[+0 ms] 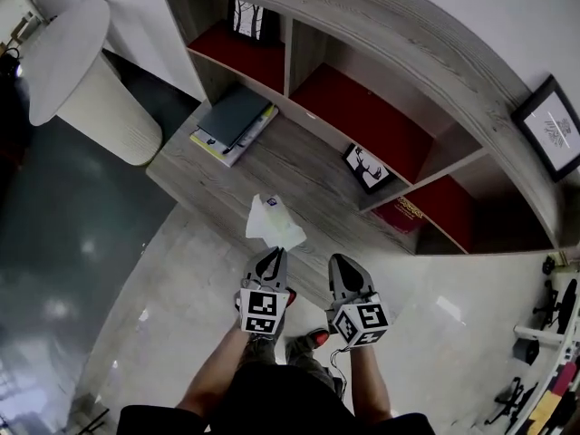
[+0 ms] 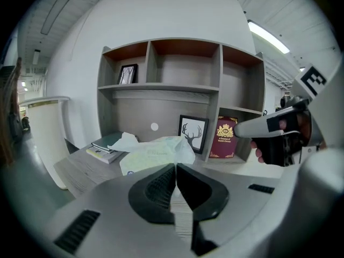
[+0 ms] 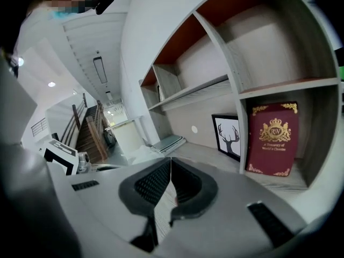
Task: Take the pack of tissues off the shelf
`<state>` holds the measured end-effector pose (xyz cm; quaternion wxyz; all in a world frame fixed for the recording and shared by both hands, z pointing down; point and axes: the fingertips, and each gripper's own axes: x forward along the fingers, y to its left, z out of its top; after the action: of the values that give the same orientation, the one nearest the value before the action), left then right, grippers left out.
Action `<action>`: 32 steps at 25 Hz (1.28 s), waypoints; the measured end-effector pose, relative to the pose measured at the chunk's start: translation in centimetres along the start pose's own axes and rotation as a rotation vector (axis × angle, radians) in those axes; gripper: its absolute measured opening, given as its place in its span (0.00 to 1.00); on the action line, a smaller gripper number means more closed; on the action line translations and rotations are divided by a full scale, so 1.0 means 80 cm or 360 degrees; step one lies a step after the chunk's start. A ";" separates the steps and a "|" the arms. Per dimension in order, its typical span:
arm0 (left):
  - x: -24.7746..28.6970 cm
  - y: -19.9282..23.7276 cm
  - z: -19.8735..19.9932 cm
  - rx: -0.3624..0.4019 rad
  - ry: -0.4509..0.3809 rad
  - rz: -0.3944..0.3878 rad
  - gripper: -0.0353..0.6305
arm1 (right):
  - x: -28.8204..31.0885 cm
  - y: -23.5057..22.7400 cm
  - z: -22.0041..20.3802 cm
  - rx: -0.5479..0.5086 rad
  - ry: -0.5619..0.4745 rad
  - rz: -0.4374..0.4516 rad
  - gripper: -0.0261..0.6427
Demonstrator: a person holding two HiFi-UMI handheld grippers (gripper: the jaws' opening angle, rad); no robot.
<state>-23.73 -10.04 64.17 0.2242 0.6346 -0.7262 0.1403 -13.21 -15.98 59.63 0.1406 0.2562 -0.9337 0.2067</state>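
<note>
Left tongs (image 1: pixel 271 254) pinch pack of tissues (image 1: pixel 275 222) by its edge, apparently lifted off shelf (image 1: pixel 308 166). Right tongs (image 1: pixel 341 263) pressed together, empty. Removal step; next: carry pack away, firm pinch.

The pack of tissues (image 1: pixel 275 223), a pale, crumpled soft wrapper with faint print, is pinched by one edge in the left gripper's (image 1: pixel 271 254) closed jaws, in the air clear of the wooden shelf (image 1: pixel 308 166).
</note>
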 end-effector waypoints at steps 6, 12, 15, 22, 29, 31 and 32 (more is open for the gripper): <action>0.029 0.022 -0.030 -0.0022 0.0094 -0.0030 0.08 | 0.033 0.003 -0.021 0.0028 0.0060 -0.0016 0.08; 0.058 0.039 -0.055 -0.0015 0.0169 -0.0054 0.08 | 0.053 -0.006 -0.040 0.0051 0.0119 -0.0065 0.08; 0.072 0.043 -0.069 -0.0031 0.0209 -0.0072 0.08 | 0.059 -0.012 -0.051 0.0070 0.0147 -0.0088 0.08; 0.094 0.042 -0.083 -0.0034 0.0221 -0.0099 0.08 | 0.059 -0.026 -0.064 0.0107 0.0175 -0.0132 0.08; 0.098 0.038 -0.085 -0.0043 0.0197 -0.0123 0.08 | 0.057 -0.029 -0.072 0.0112 0.0192 -0.0148 0.08; 0.096 0.036 -0.086 -0.0053 0.0195 -0.0136 0.08 | 0.054 -0.026 -0.074 0.0108 0.0196 -0.0149 0.08; 0.096 0.035 -0.088 -0.0054 0.0204 -0.0144 0.08 | 0.052 -0.026 -0.075 0.0110 0.0197 -0.0152 0.08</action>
<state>-26.17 -12.75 74.31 0.2870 0.6526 -0.6832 0.1579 -14.63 -16.60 67.03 0.1988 0.2919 -0.9023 0.2473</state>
